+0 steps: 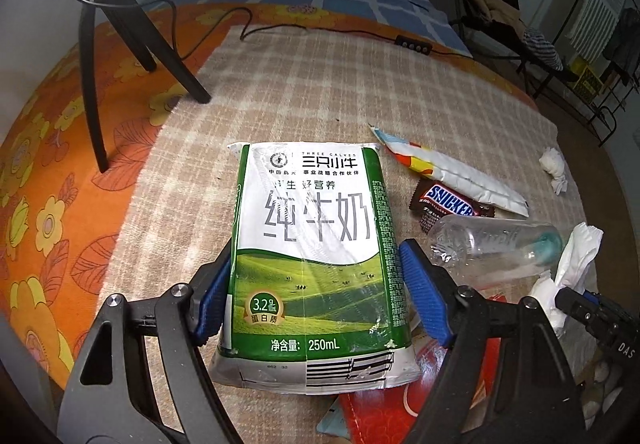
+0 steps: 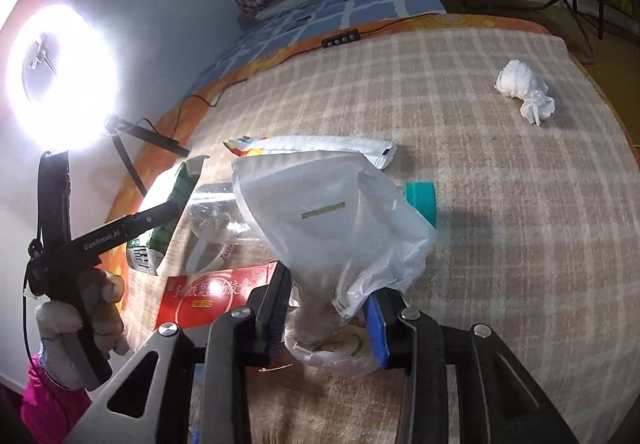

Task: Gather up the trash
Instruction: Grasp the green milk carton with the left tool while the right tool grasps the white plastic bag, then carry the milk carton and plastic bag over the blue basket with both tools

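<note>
My left gripper (image 1: 320, 296) is shut on a green and white 250 mL milk carton (image 1: 316, 228), one blue pad on each side, and holds it upright above a red packet (image 1: 400, 404). In the right wrist view the same carton (image 2: 168, 212) shows at the left, with a person's hand (image 2: 100, 308) on the handle. My right gripper (image 2: 326, 316) is shut on the neck of a crumpled clear plastic bag (image 2: 340, 220), which stands up between its pads. Behind the bag lies a clear plastic bottle (image 2: 216, 216) with a teal cap (image 2: 422, 200).
On the checked blanket (image 2: 500, 204) lie a Snickers wrapper (image 1: 450, 204), a long white wrapper (image 1: 452, 174) and a balled tissue (image 2: 524, 88). A ring light (image 2: 64, 76) on a black tripod (image 1: 96, 56) stands at the left, its cable (image 1: 280, 28) crossing the far edge.
</note>
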The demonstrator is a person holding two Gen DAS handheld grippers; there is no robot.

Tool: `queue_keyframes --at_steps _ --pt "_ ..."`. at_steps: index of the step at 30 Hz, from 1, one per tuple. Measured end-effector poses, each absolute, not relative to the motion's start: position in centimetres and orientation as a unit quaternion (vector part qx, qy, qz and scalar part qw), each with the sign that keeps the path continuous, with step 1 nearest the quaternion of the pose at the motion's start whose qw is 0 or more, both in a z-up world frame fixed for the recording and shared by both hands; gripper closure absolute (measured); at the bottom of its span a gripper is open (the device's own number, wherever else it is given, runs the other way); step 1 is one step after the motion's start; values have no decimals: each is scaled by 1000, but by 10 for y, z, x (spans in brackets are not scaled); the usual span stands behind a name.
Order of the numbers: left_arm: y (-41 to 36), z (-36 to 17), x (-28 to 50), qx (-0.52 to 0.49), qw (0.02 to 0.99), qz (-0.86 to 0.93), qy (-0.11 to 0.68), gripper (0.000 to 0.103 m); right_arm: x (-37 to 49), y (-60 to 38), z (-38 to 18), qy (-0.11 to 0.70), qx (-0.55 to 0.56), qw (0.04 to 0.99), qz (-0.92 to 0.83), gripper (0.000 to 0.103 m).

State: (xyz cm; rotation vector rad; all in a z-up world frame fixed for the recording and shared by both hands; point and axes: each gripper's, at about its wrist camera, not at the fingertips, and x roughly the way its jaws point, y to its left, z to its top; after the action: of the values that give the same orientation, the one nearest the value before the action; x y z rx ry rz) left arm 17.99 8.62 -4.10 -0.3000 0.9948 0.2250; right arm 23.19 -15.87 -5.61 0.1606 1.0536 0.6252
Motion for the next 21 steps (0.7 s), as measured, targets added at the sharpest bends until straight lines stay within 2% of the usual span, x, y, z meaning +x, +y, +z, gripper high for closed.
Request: queue_keyframes --at_steps 13,21 --pt "79 -4 148 -139 882 85 442 24 212 -172 -24 446 68 838 308 73" --pt "53 11 109 -124 889 49 439 24 170 -173 -5 420 16 849 319 73"
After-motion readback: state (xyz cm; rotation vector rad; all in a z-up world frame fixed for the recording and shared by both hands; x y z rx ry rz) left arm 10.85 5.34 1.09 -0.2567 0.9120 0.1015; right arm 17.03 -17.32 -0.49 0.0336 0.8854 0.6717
